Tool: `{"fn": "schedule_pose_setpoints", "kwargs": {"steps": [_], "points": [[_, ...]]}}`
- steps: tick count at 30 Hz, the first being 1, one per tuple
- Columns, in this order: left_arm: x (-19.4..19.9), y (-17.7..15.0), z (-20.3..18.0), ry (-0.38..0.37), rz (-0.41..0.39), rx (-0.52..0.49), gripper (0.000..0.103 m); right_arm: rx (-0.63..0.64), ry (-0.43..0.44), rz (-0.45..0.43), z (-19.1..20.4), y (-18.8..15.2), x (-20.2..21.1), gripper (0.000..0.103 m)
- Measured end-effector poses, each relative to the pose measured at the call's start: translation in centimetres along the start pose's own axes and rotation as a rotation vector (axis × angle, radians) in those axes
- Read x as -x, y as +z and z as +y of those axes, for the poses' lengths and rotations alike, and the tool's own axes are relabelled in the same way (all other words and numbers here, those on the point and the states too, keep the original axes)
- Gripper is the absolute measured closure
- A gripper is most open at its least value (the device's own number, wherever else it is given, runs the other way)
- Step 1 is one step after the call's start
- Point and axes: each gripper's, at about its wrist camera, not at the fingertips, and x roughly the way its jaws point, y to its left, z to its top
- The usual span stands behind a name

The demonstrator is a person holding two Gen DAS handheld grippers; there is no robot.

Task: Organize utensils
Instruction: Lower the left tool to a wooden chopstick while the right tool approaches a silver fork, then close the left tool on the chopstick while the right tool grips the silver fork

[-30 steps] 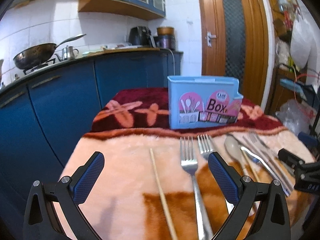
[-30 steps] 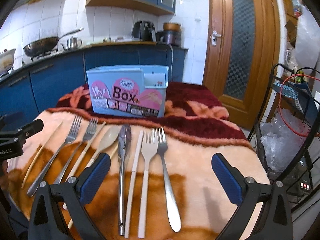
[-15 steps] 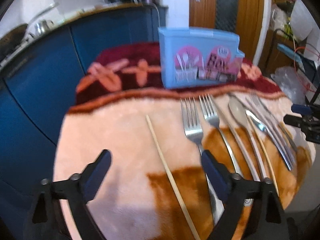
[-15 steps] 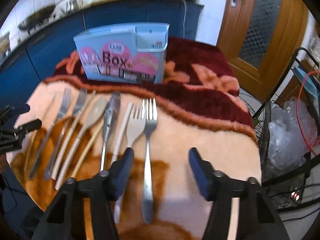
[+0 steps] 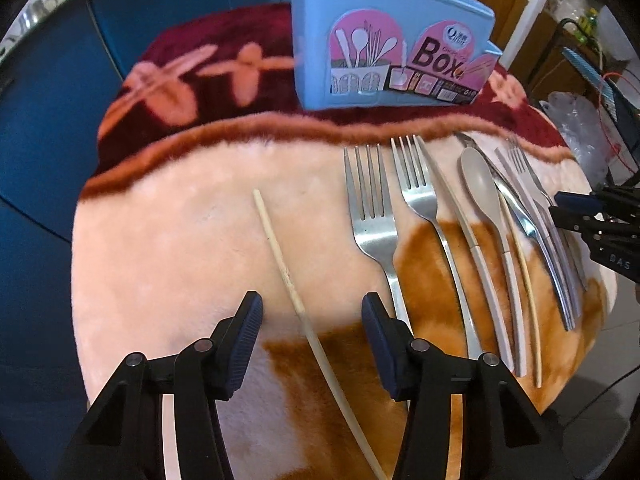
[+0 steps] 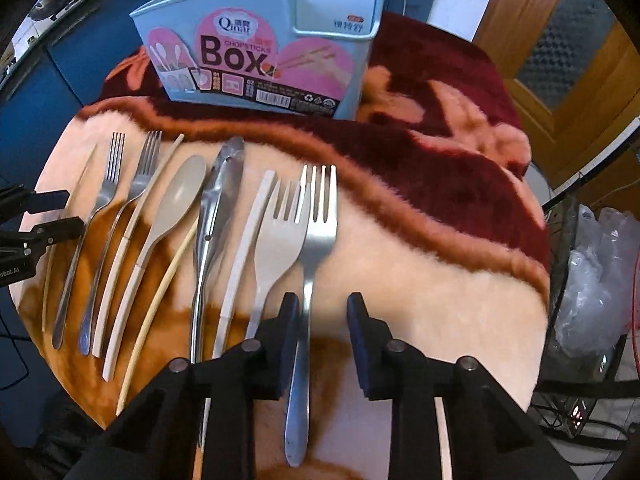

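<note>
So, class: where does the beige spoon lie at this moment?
In the right wrist view the beige spoon lies left of centre on the blanket, bowl toward the blue box, between a white chopstick and the steel knife.

Kitchen background stuff

Fuzzy blanket (image 5: 168, 216) covers the table, peach with a dark red far end. Blue cabinets (image 5: 48, 92) behind it, wooden door (image 6: 560, 32) off the far right corner, plastic bag (image 6: 596, 276) beside the right edge.

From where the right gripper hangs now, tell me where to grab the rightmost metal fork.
Grip the metal fork at its narrow mid-handle, from above. It lies flat, and the right gripper, open, already straddles that stretch; the beige fork crowds its tine end.
</note>
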Motion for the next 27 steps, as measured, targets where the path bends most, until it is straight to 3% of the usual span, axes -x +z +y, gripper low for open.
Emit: {"fn": "schedule_pose_setpoints", "kwargs": {"steps": [3,8,13,19,27], "points": [[-0.1,0.3,-0.2,-0.006,0.023,-0.013,0.059,0.004,0.007,0.003,-0.2,0.3,-0.1,0.081],[0.0,0.4,-0.5,-0.033,0.009,-0.011,0.084,-0.011,-0.004,-0.042,-0.4,0.1,0.1,0.095],[0.4,0.2,0.4,-0.097,-0.027,0.048,0.099,-0.044,0.000,-0.114,-0.5,-0.7,0.9,0.097],[3.1,-0.7,0.9,-0.137,-0.191,0.081,0.099,-0.073,0.011,-0.289,-0.1,-1.8,3.9,0.097],[8.0,0.9,0.6,-0.157,-0.480,0.106,0.099,-0.089,0.002,-0.582,0.5,-2.3,8.1,0.097]]}}
